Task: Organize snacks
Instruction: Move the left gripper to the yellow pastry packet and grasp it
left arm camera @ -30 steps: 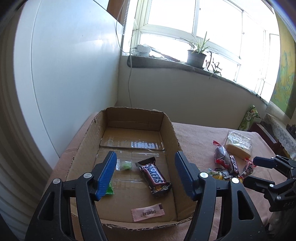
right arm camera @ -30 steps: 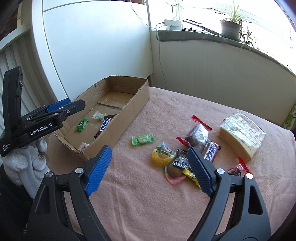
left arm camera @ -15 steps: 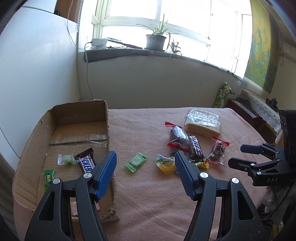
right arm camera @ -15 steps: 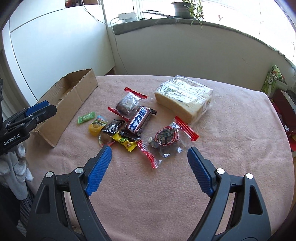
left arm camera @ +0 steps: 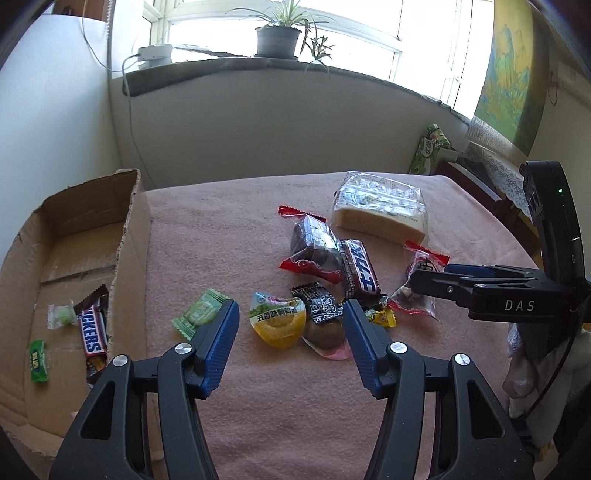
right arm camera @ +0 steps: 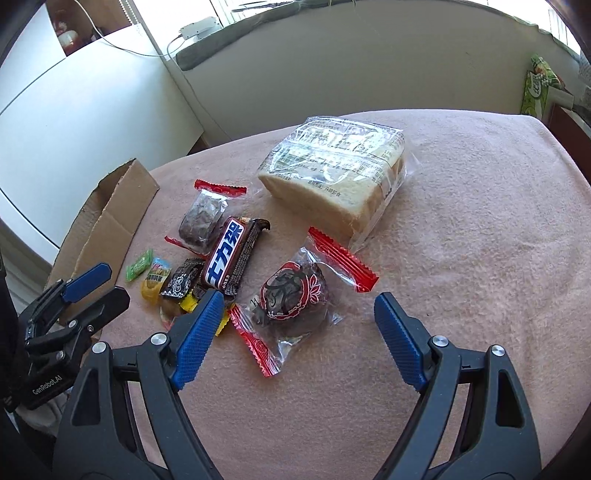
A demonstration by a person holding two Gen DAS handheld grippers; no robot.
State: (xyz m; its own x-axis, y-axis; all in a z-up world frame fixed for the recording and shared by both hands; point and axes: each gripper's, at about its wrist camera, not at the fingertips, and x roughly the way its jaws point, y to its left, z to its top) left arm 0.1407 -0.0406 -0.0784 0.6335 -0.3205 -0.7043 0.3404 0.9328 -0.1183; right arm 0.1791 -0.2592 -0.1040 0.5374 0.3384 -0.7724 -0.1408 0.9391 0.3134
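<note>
A heap of snacks lies on the pink cloth: a yellow jelly cup [left arm camera: 276, 322], a black-wrapped sweet [left arm camera: 320, 305], a Snickers bar [right arm camera: 232, 263], a red-edged cake pack [right arm camera: 291, 295], another dark cake pack [right arm camera: 204, 218], a green candy [left arm camera: 201, 312] and a bag of bread [right arm camera: 338, 168]. The cardboard box [left arm camera: 62, 229] at left holds a Snickers bar [left arm camera: 92, 334] and small candies. My left gripper [left arm camera: 290, 334] is open, just before the jelly cup. My right gripper [right arm camera: 301, 326] is open, astride the red-edged cake pack.
The table's far edge meets a wall under a windowsill with a potted plant [left arm camera: 277, 35]. A green snack bag [left arm camera: 428, 153] stands at the back right. A white door is at the left.
Both grippers have swung right from the box toward the snack heap and moved closer to it. Both have stayed open and empty.
</note>
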